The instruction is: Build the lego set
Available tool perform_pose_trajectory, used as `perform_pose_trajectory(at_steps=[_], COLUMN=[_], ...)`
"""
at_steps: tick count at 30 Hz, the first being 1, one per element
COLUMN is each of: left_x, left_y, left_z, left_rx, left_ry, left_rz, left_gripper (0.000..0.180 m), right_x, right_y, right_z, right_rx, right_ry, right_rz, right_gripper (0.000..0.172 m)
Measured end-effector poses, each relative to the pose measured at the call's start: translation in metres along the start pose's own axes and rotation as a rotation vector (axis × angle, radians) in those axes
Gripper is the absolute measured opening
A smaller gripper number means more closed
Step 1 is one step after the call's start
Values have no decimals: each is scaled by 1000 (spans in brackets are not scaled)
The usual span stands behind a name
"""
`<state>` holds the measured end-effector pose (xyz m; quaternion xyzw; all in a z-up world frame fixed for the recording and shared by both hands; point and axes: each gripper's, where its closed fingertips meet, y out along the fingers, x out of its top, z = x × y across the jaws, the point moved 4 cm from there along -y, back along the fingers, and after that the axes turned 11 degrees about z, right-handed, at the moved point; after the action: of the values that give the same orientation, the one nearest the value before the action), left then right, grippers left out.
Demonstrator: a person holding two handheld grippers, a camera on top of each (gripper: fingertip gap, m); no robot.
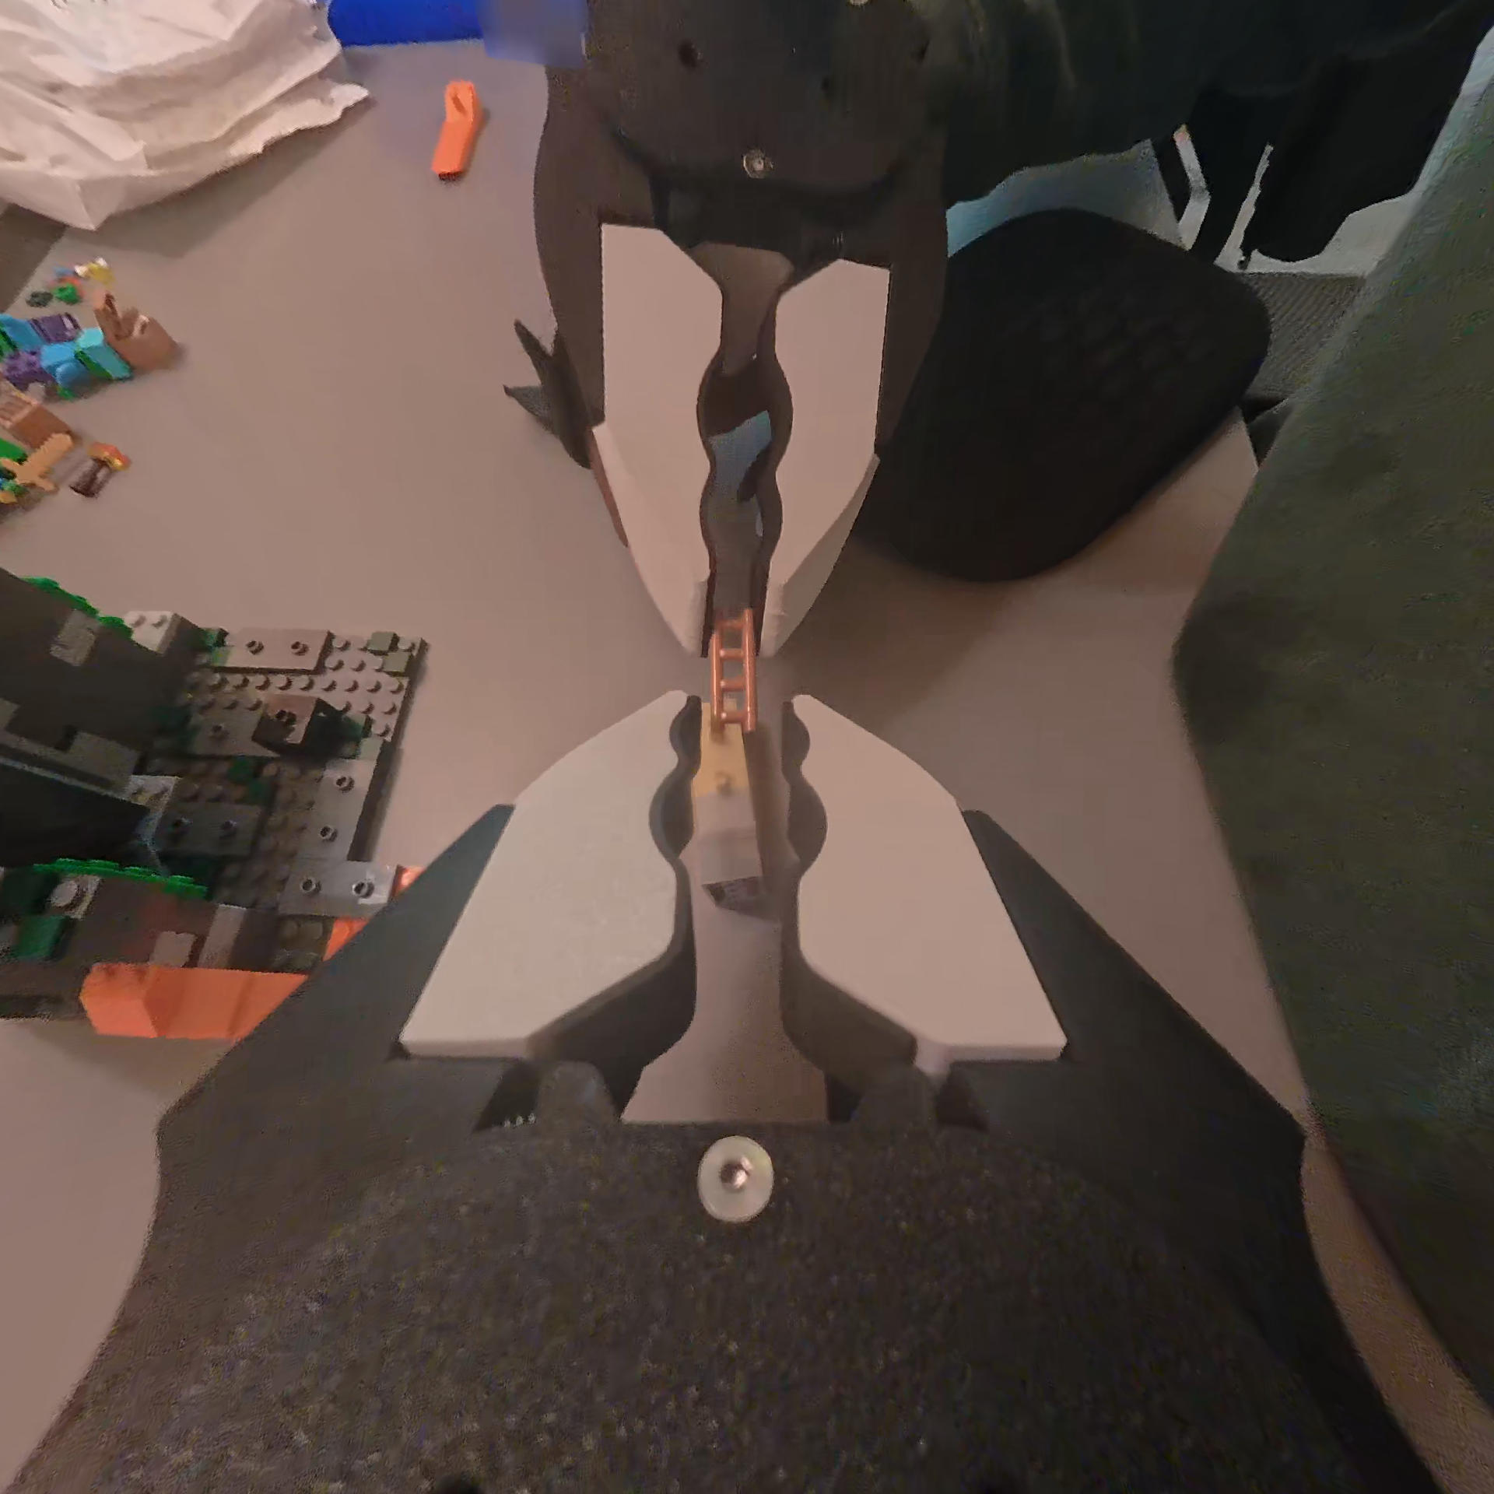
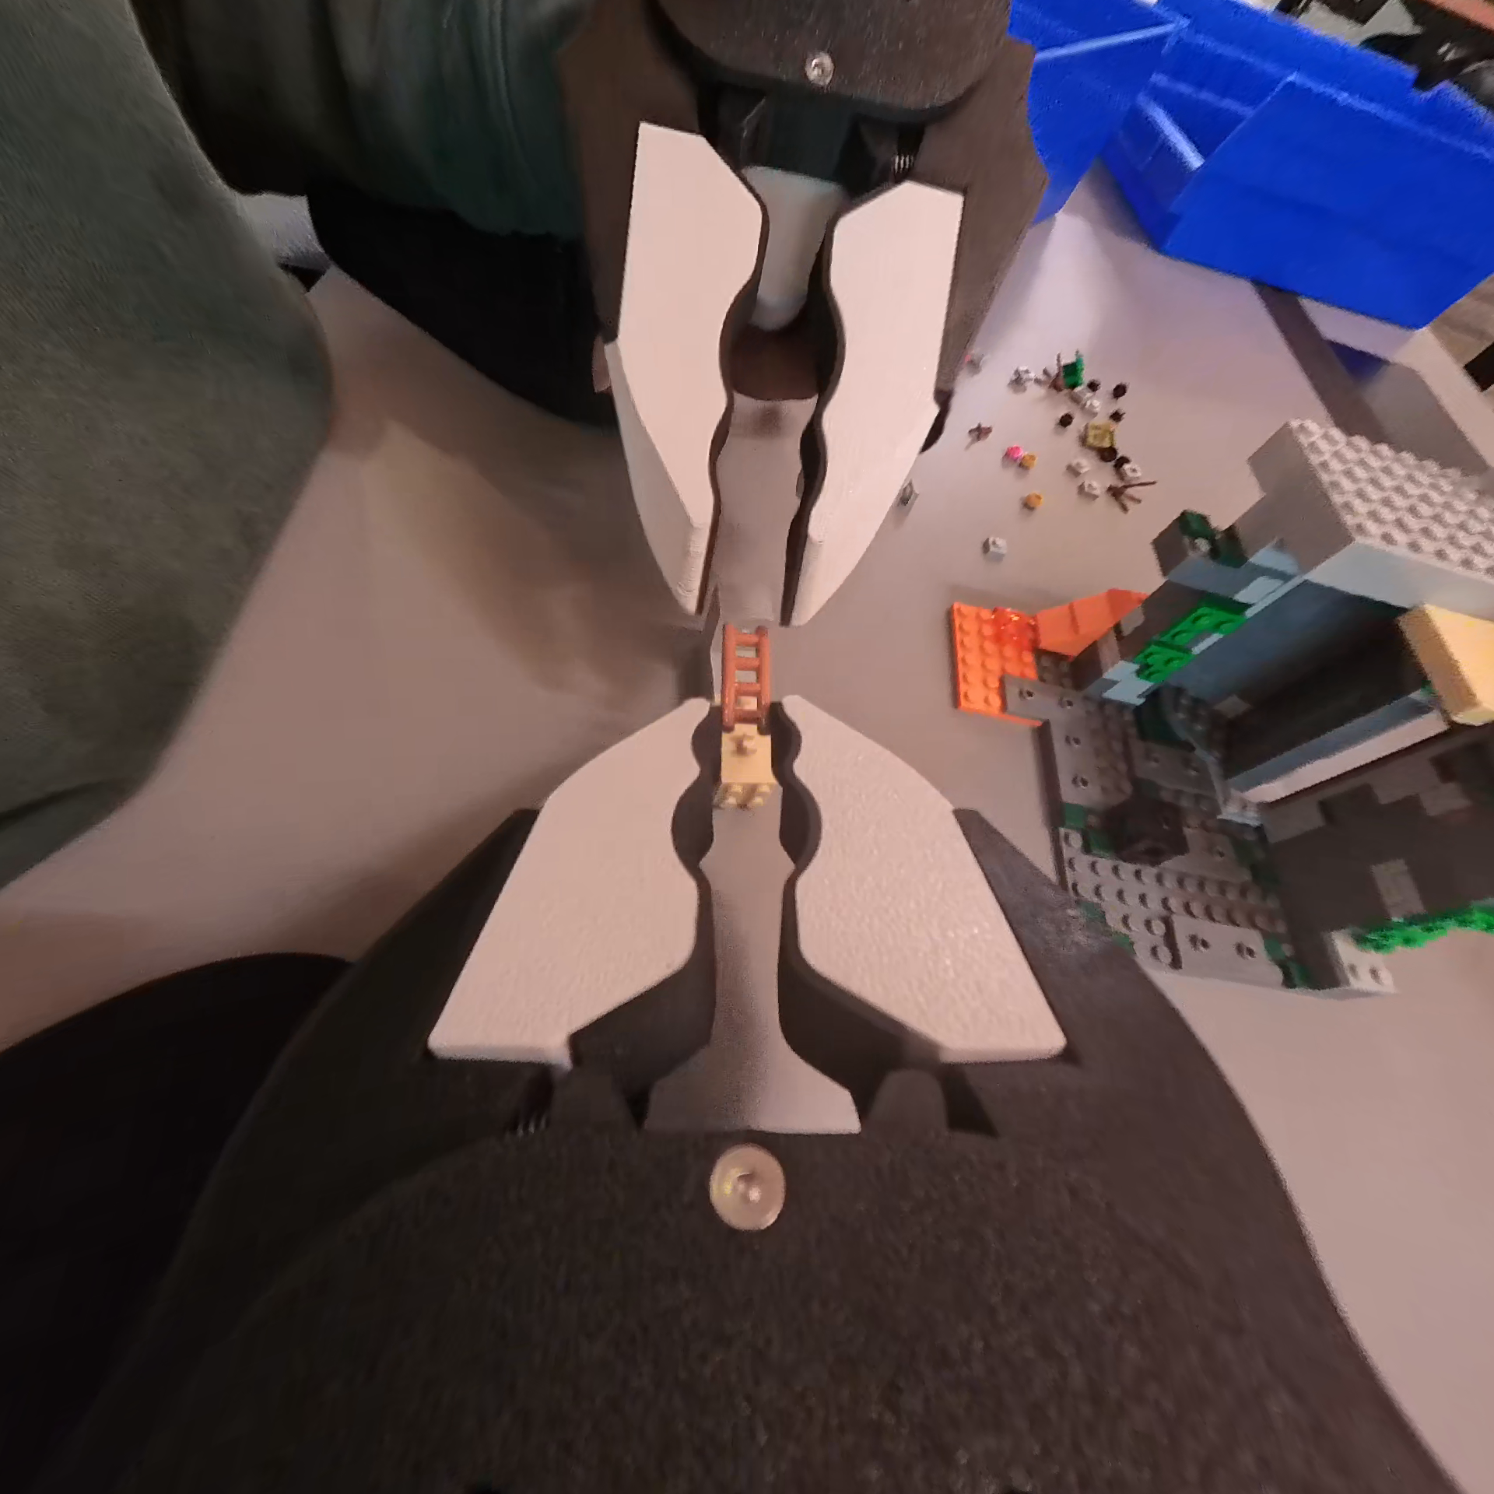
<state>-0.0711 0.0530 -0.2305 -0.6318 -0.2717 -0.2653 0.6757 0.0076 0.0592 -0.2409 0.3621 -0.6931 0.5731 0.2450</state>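
**A brown plastic toy ladder (image 2: 745, 675) on a tan studded plastic brick (image 2: 748, 764) is held between two facing grippers above the grey table (image 2: 404, 647).**

The brick is clamped by the right gripper (image 2: 748, 703), both pads being pressed on its flat sides, and the ladder is carried out past the fingertips. The left gripper (image 1: 740, 699) is seen with its fingers apart, the ladder's free end lying just at their tips, ungripped. The pair is judged light and stiff, but the thin rails are likely to snap and the joint to pop under twisting, so the brick's flat sides are the better hold. One ladder, one tan brick in the right gripper, two grippers and one grey-and-green brick model (image 2: 1213, 768) are counted.
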Motion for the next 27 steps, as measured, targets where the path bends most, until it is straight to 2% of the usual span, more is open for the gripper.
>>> perform_pose_trajectory(at_steps=[11, 27], left_x=[-9, -14], left_y=[20, 28], left_z=[2, 5], left_rx=[3, -2], left_ry=[-42, -66], left_rz=[112, 146], left_gripper=[23, 18], right_x=[-11, -14], right_y=[17, 22], right_z=[-5, -7], right_rx=[113, 148], right_ry=[-5, -36], right_rz=[103, 156], right_gripper=[11, 11])
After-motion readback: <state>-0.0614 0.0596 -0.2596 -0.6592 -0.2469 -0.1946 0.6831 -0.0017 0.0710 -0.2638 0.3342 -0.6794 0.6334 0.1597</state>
